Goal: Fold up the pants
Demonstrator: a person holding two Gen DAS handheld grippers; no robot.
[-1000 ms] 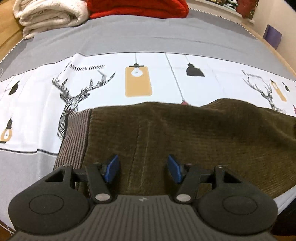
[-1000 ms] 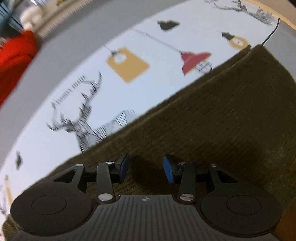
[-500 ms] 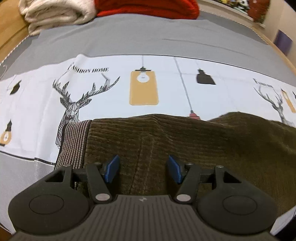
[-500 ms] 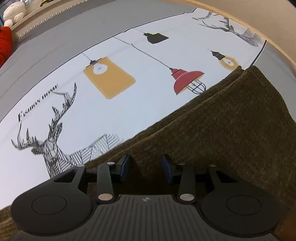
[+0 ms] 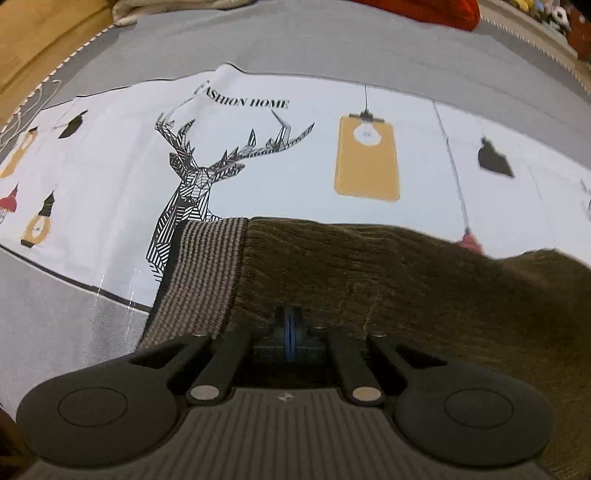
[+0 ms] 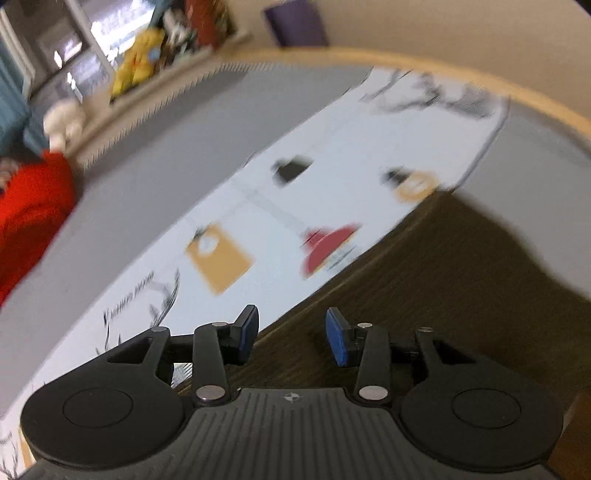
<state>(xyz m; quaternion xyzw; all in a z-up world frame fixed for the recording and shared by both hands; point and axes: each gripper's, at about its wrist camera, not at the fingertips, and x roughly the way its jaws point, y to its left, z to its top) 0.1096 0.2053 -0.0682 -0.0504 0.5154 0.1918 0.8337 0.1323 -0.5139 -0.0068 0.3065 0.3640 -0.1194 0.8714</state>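
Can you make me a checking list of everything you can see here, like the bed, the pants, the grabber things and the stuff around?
Surface: bed sheet, white printed band between grey bands.
Job's things: brown pants lying flat, striped waistband on the left.
Clutter: red fabric, pale blanket at the far edge.
Grippers: left gripper jaws shut on the pants; right gripper jaws open above the pants.
Cables: thin white cord at the bed's edge.
Surroundings: soft toys on a ledge.

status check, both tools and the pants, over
Left tool shut on the pants near the waistband. Right tool open above the pants, gripping nothing. Pants flat on the bedsheet, nothing blocking.
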